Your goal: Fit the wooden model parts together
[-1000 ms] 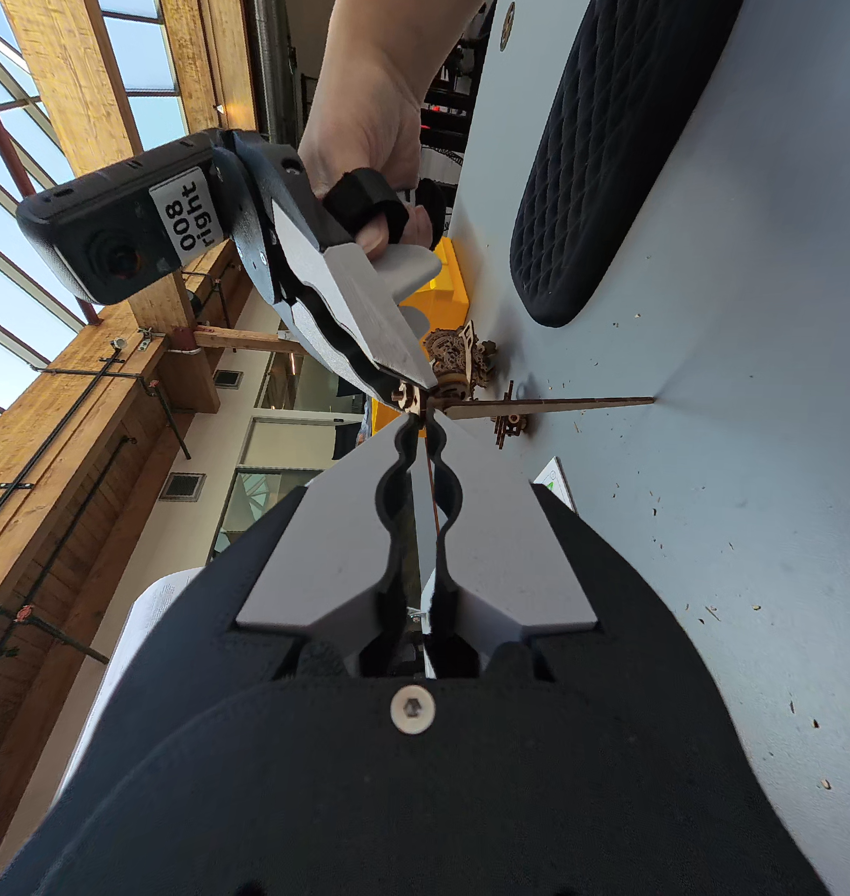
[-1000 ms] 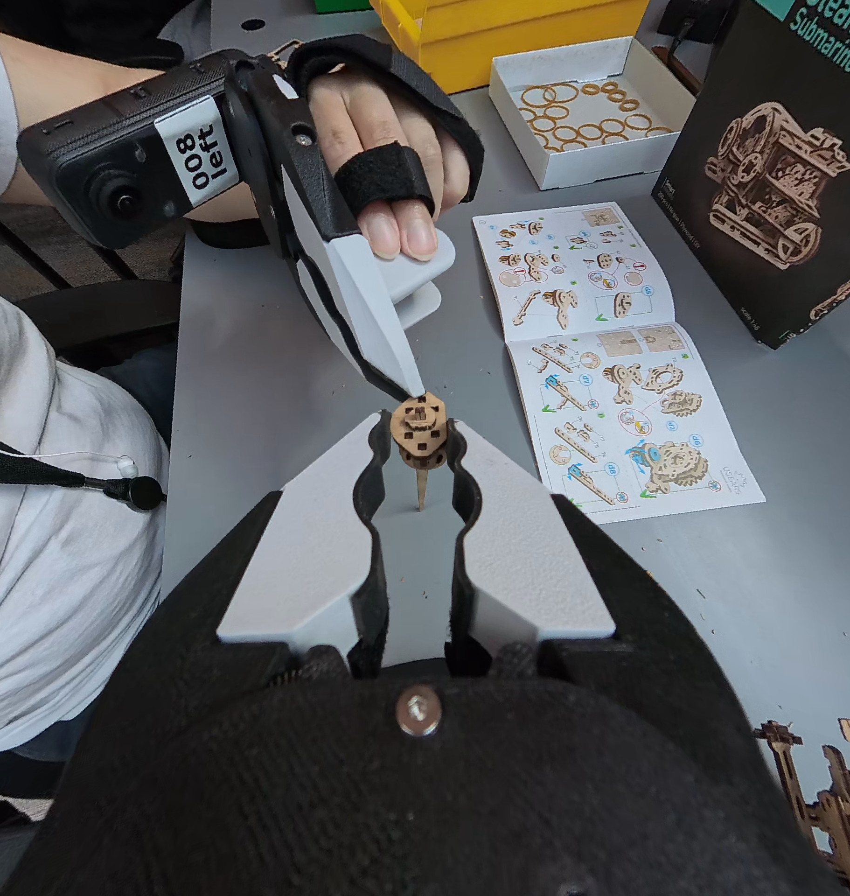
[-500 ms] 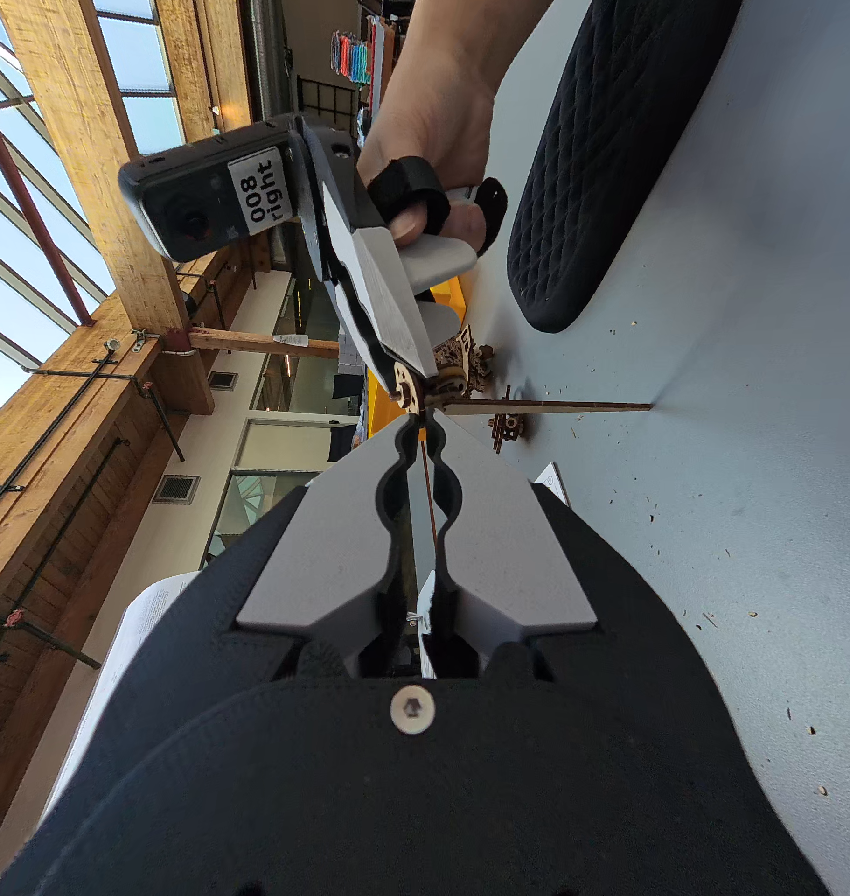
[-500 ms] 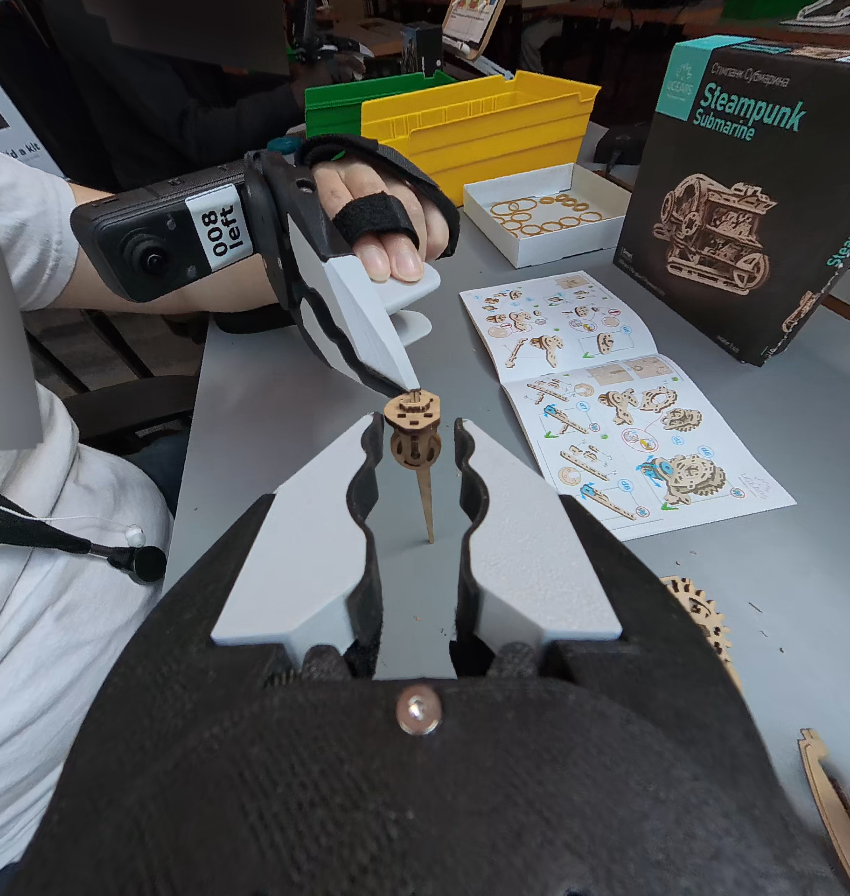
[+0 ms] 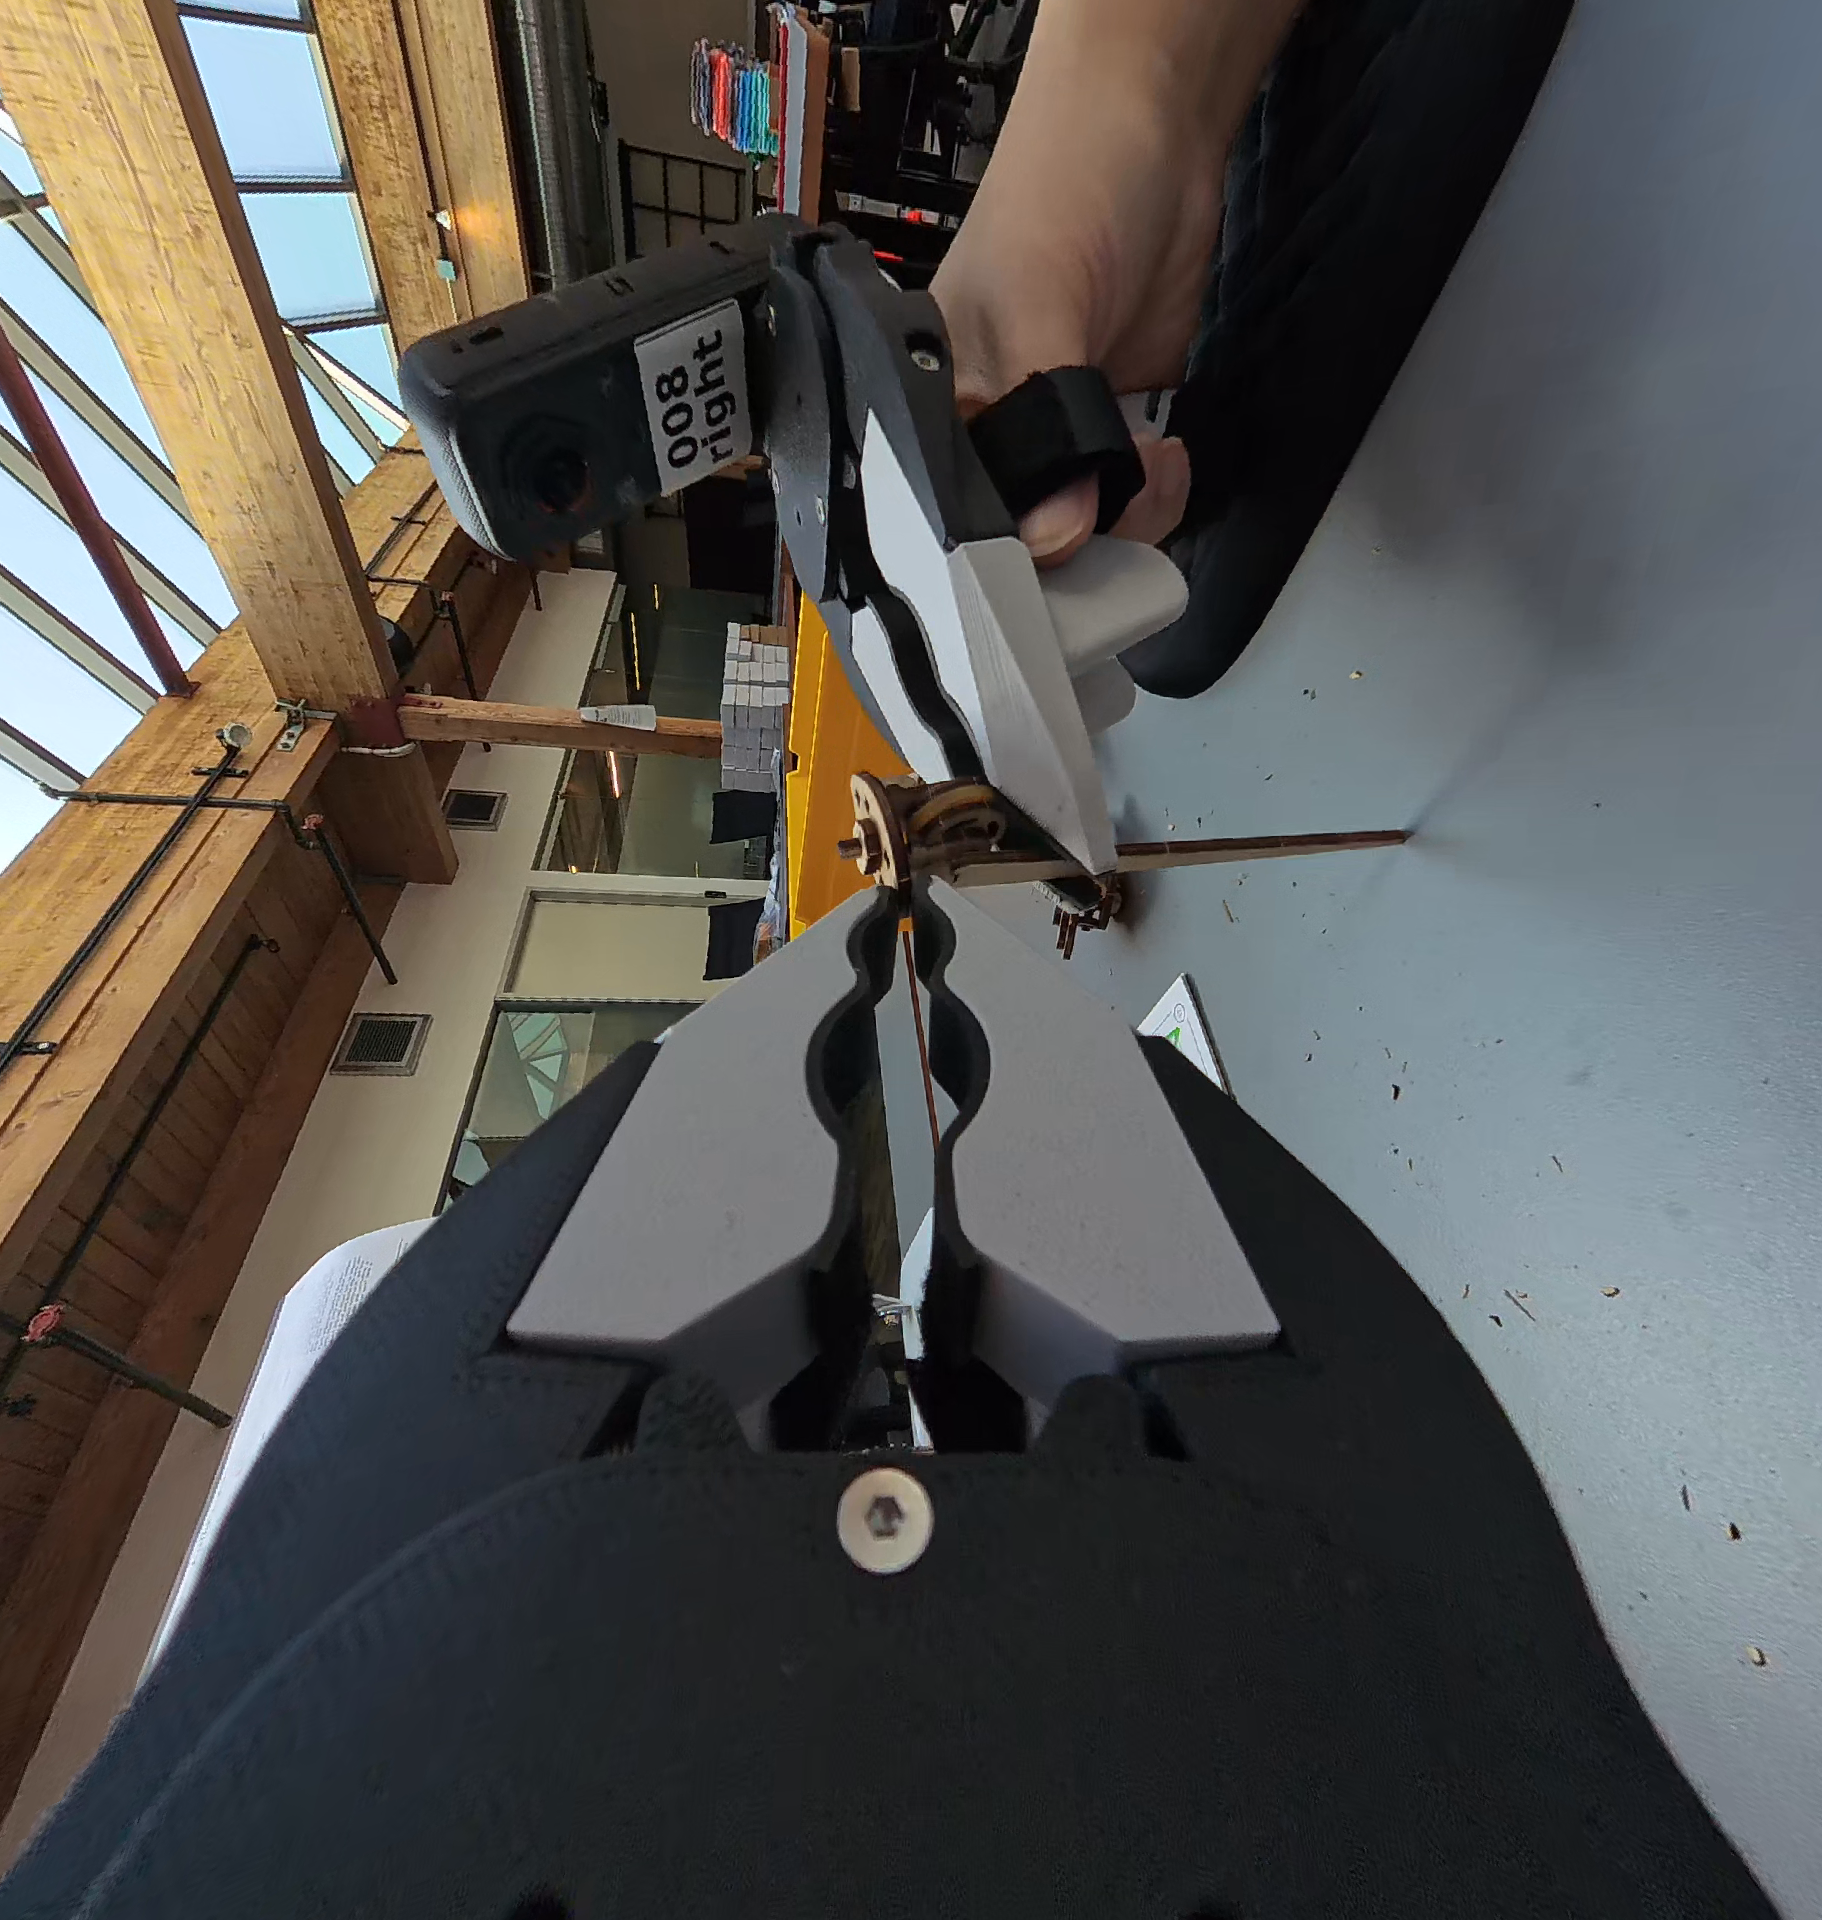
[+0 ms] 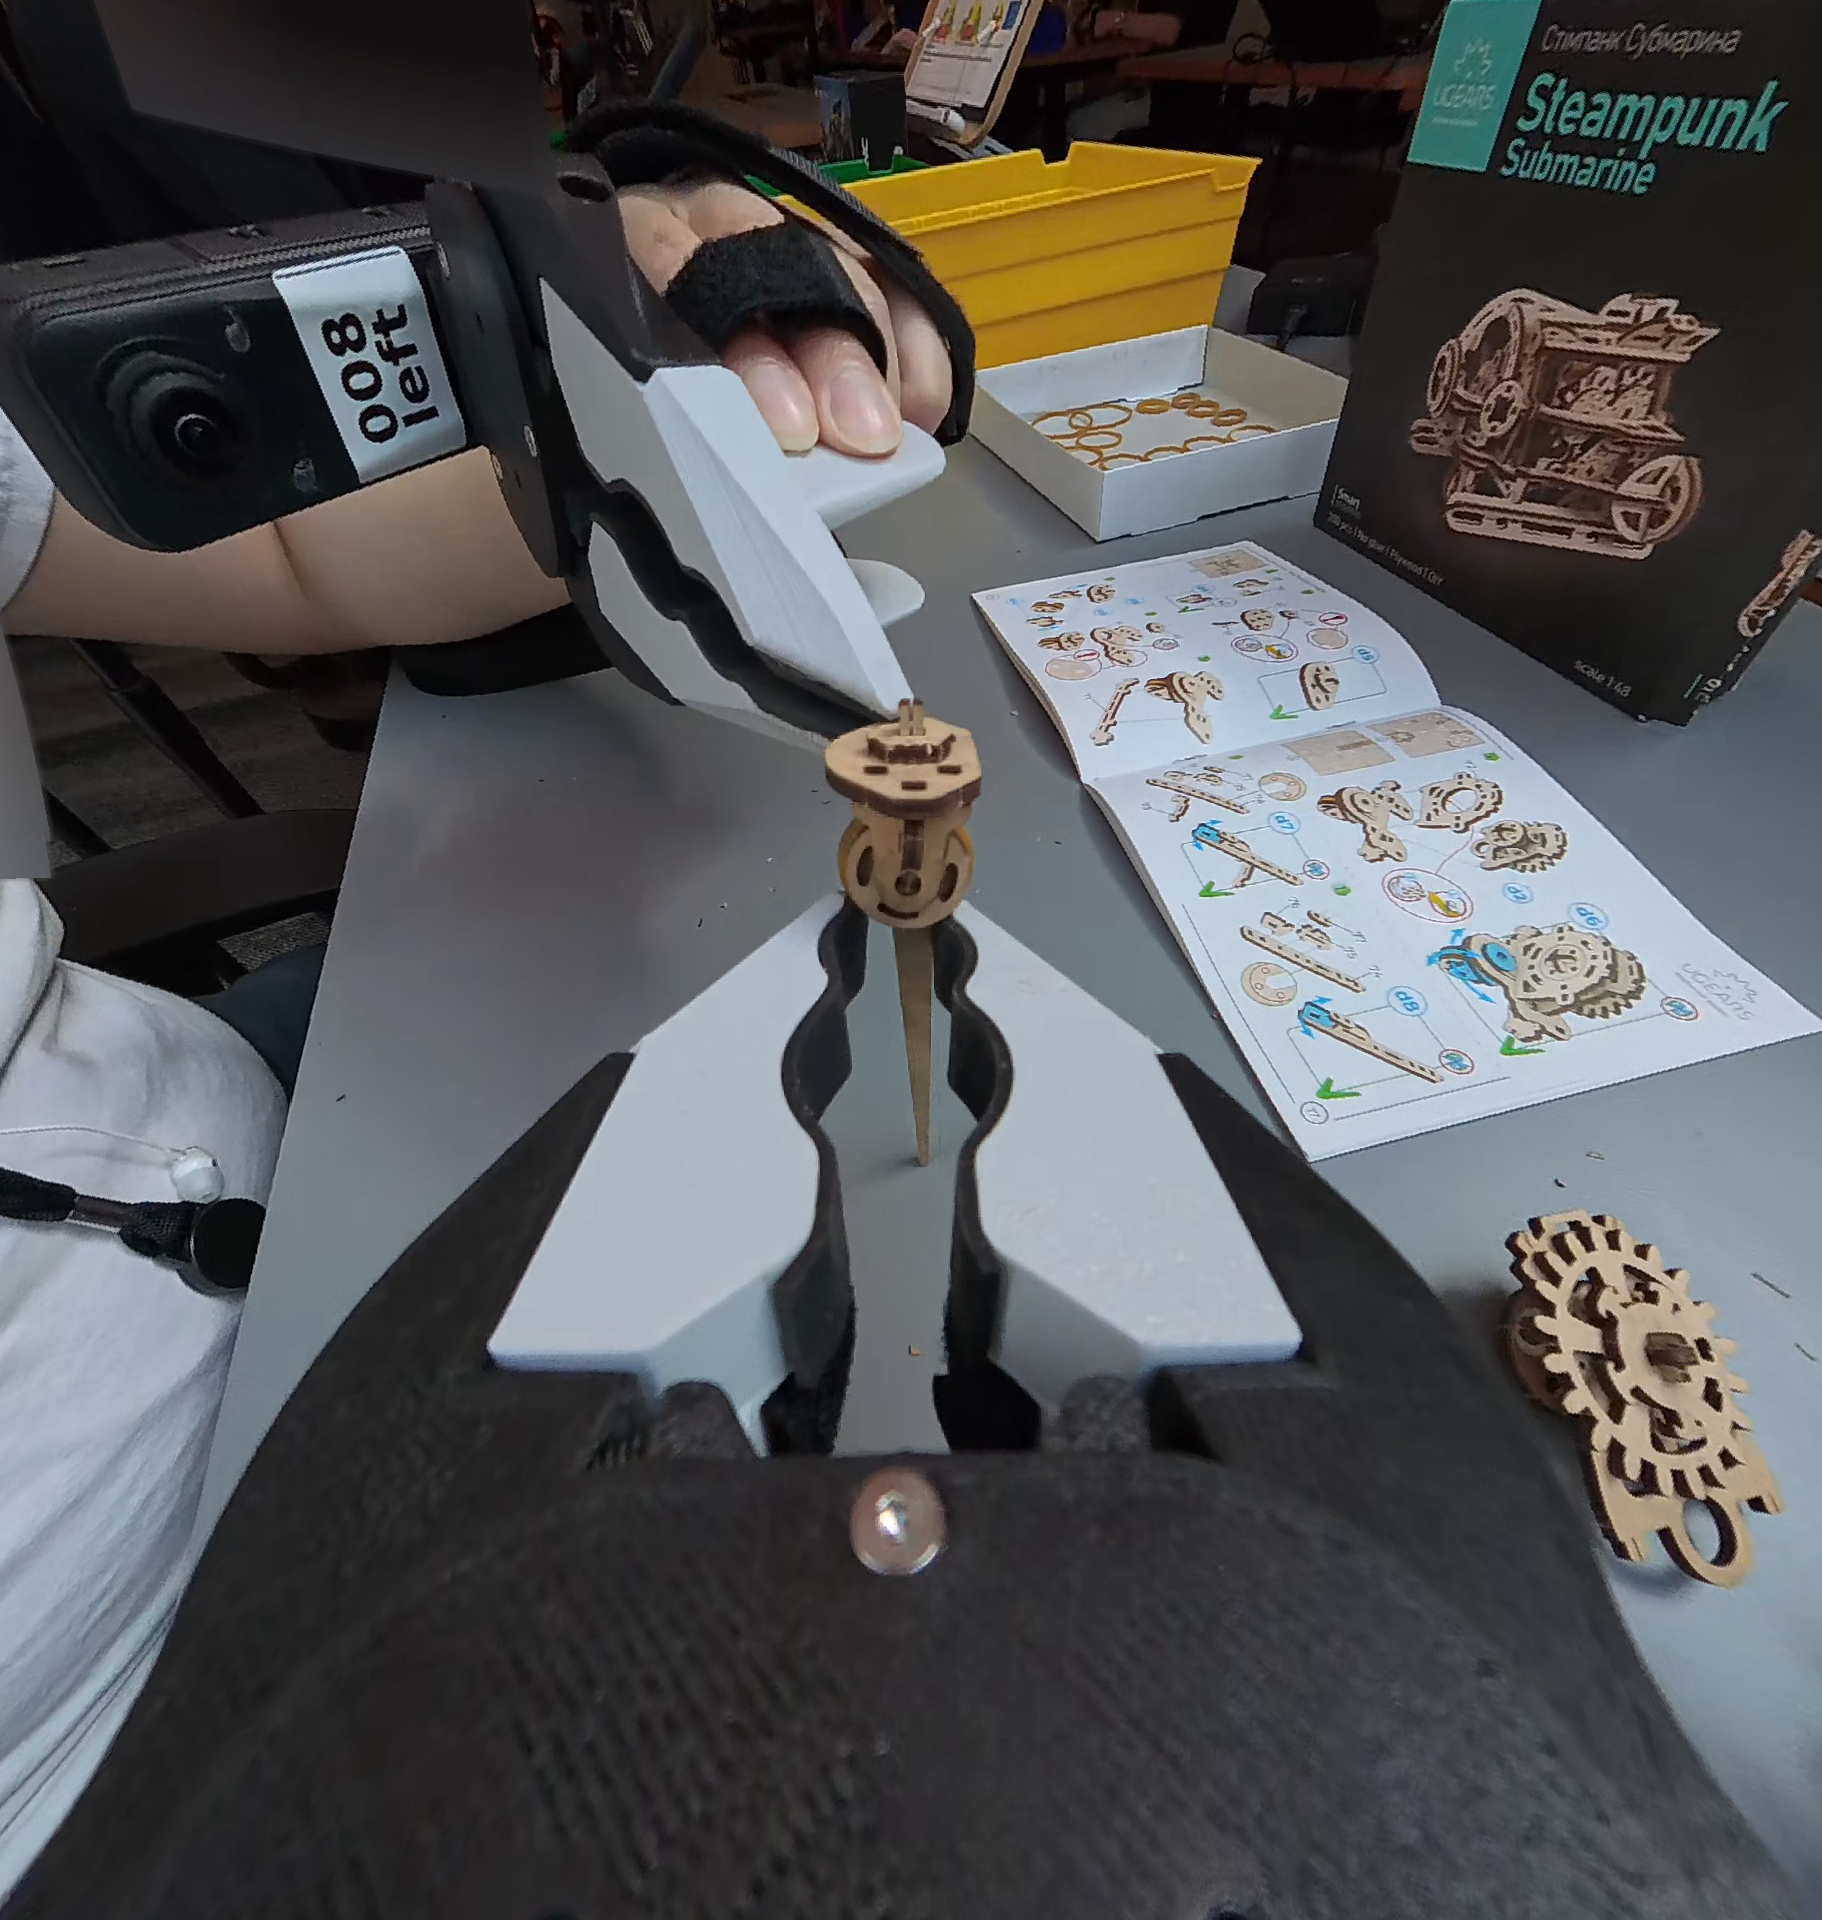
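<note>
Raised since before, both grippers' jaws pinch the wooden assembly (image 6: 905, 831) upright.

Left gripper (image 5: 905, 914) jaws pinched on wooden disc (image 5: 879, 836) — right gripper (image 5: 1078, 847) alongside.

Right hand-held gripper (image 6: 902, 914) drew back (and up) along the wooden spike (image 6: 919, 1039).

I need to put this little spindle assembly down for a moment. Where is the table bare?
Bare table: the grey stretch left of the open booklet, toward the near-left edge. Another patch lies between booklet and gear piece. Crowded: far right, with white tray, kit box and yellow bins.
</note>
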A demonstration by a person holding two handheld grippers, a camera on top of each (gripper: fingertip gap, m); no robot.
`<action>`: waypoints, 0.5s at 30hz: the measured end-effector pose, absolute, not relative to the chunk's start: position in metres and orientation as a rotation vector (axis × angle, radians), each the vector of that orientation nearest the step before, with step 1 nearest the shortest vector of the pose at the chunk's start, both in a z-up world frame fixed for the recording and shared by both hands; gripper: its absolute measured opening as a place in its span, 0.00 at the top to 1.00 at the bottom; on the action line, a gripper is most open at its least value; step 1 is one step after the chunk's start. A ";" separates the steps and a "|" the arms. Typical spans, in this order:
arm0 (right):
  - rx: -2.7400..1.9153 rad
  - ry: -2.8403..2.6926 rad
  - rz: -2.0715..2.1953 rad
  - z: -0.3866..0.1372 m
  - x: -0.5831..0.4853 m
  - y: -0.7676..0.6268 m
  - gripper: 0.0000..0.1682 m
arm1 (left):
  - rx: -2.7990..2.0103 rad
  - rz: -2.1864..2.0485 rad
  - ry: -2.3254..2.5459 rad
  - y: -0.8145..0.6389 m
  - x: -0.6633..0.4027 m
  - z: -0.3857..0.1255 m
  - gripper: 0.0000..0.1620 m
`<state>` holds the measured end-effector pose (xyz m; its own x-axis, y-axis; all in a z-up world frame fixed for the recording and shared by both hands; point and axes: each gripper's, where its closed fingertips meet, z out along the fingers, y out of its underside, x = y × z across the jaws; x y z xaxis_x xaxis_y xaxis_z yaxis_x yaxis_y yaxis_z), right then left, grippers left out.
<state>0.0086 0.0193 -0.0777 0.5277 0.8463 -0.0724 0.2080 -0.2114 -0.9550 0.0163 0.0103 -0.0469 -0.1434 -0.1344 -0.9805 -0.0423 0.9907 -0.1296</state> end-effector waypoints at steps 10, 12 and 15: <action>-1.707 -0.908 0.732 -0.079 0.008 0.019 0.97 | -0.124 -0.058 1.721 0.010 0.015 -0.048 1.00; -1.705 -0.917 0.723 -0.080 0.007 0.017 0.96 | -0.126 -0.064 1.722 0.009 0.014 -0.048 1.00; -1.706 -0.913 0.707 -0.080 0.007 0.016 0.97 | -0.118 -0.058 1.724 0.007 0.014 -0.048 1.00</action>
